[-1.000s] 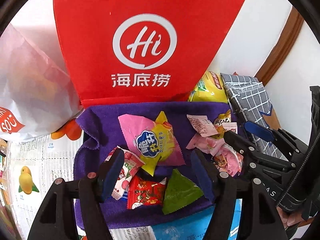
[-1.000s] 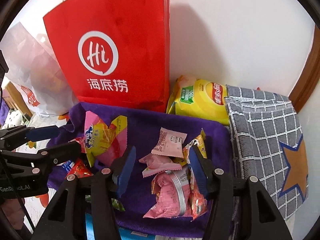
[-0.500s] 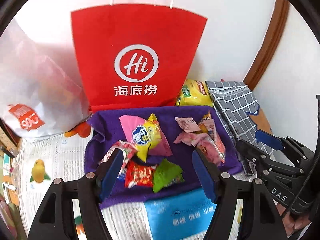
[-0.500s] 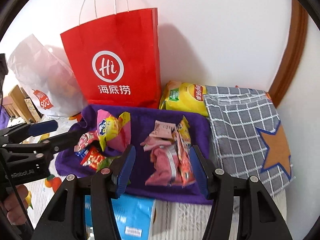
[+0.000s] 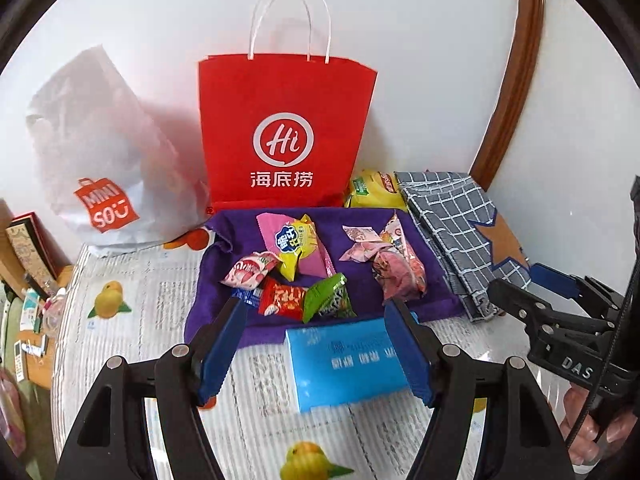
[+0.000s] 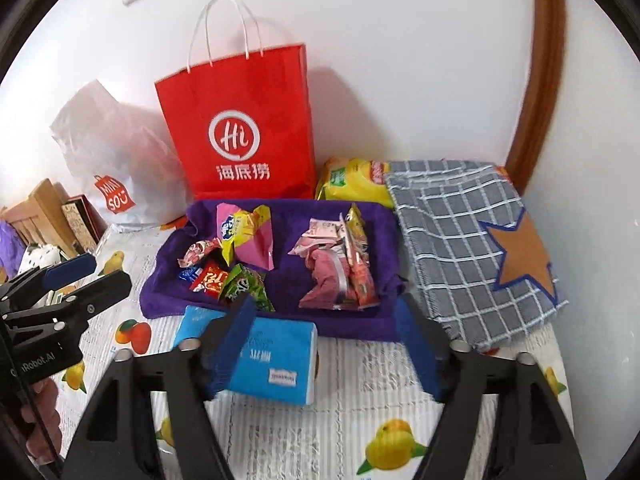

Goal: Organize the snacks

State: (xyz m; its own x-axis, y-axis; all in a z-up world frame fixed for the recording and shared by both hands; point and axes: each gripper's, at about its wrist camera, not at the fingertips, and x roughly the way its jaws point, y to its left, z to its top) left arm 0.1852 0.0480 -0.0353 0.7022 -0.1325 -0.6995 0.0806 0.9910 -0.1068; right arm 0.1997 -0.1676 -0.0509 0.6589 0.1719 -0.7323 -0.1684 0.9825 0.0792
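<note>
Two groups of snack packets lie on a purple cloth [image 5: 362, 286] [image 6: 288, 258]. The left group has a pink-and-yellow packet [image 5: 296, 244] [image 6: 244, 236], a red packet [image 5: 282, 300], a green packet [image 5: 326, 300] [image 6: 242, 284] and a strawberry packet [image 5: 248, 270]. The right group is pink wrappers [image 5: 394, 270] [image 6: 336, 268]. My left gripper [image 5: 316, 338] is open and empty, above the table in front of the cloth. My right gripper [image 6: 324, 334] is open and empty, also in front of the cloth.
A red paper bag [image 5: 286, 132] [image 6: 240, 128] stands behind the cloth, a white plastic bag [image 5: 100, 160] to its left. A yellow chip bag [image 5: 372, 192] and a grey checked cloth [image 6: 476, 240] lie on the right. A blue box [image 5: 348, 364] [image 6: 272, 360] lies in front.
Both grippers have pulled back and up from the cloth, so the snacks look smaller and farther. The blue box and fruit-print table cover have come into view. The snacks have not moved.
</note>
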